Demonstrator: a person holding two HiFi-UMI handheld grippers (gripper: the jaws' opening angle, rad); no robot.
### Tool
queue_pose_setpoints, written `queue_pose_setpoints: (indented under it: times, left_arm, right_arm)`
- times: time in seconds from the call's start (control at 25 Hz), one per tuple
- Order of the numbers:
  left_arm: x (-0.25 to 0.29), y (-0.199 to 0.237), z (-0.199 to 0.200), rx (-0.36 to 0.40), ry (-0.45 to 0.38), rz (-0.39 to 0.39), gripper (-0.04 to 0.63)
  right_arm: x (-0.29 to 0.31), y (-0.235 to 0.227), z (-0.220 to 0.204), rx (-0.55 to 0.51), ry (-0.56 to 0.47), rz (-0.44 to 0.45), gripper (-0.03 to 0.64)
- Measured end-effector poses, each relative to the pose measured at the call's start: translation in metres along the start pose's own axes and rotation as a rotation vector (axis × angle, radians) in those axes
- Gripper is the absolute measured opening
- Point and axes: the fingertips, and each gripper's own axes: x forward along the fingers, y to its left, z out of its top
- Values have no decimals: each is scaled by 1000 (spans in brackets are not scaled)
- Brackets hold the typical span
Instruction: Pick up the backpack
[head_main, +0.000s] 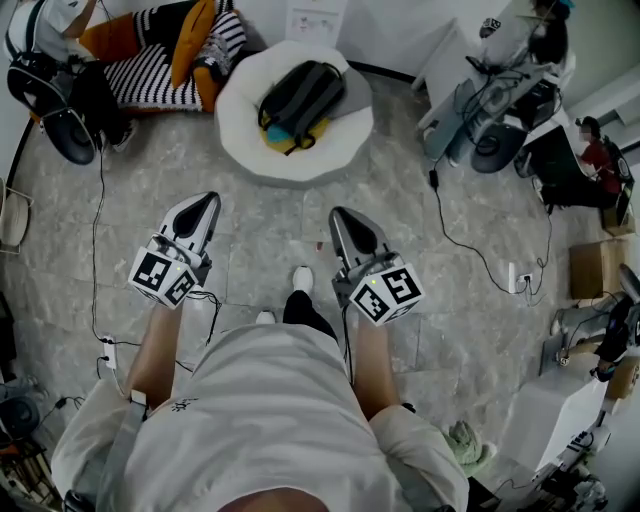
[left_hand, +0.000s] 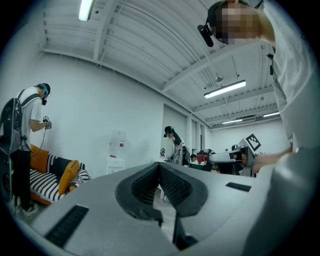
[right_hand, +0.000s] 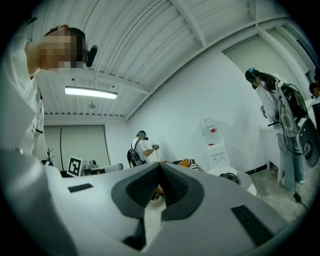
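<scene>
The left gripper (head_main: 208, 200) and right gripper (head_main: 340, 215) were held level, side by side, each with jaws closed together and empty. Well ahead of both, the dark grey fabric backpack with yellow trim (head_main: 300, 98) lay on a round white cushioned seat (head_main: 350, 140).

A grey marbled tile floor (head_main: 470, 330) meets white walls (left_hand: 95, 115) — fluorescent tube lights (left_hand: 224, 89) glow under the white ribbed ceiling (left_hand: 150, 45). A black-and-white striped sofa (head_main: 160, 75) with orange cushions (head_main: 190, 40) stands beside a round white padded seat (head_main: 240, 120).

No legible text or numbers
</scene>
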Motion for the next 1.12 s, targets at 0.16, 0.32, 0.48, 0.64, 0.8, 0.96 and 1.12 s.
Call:
queue_pose_setpoints:
  times: [0.16, 0.32, 0.48, 0.64, 0.8, 0.96, 1.12]
  left_arm:
    - [30, 8, 3, 6, 0, 6, 3]
    - [61, 12, 5, 16, 0, 13, 3]
    - [86, 16, 6, 19, 4, 29, 3]
    - [105, 18, 4, 25, 13, 43, 3]
    - [127, 20, 2, 25, 21, 53, 3]
    - [150, 17, 1, 26, 20, 59, 3]
    - [171, 10, -2, 33, 24, 54, 3]
  right_arm:
    - [17, -27, 9, 1, 0, 10, 8]
    - [31, -53, 18, 2, 2, 26, 8]
    - [42, -77, 24, 1, 15, 42, 8]
    - [51, -101, 28, 5, 16, 58, 8]
    - [57, -124, 30, 10, 23, 69, 8]
    - [59, -147, 36, 9, 31, 71, 8]
    - [57, -168, 37, 12, 28, 75, 8]
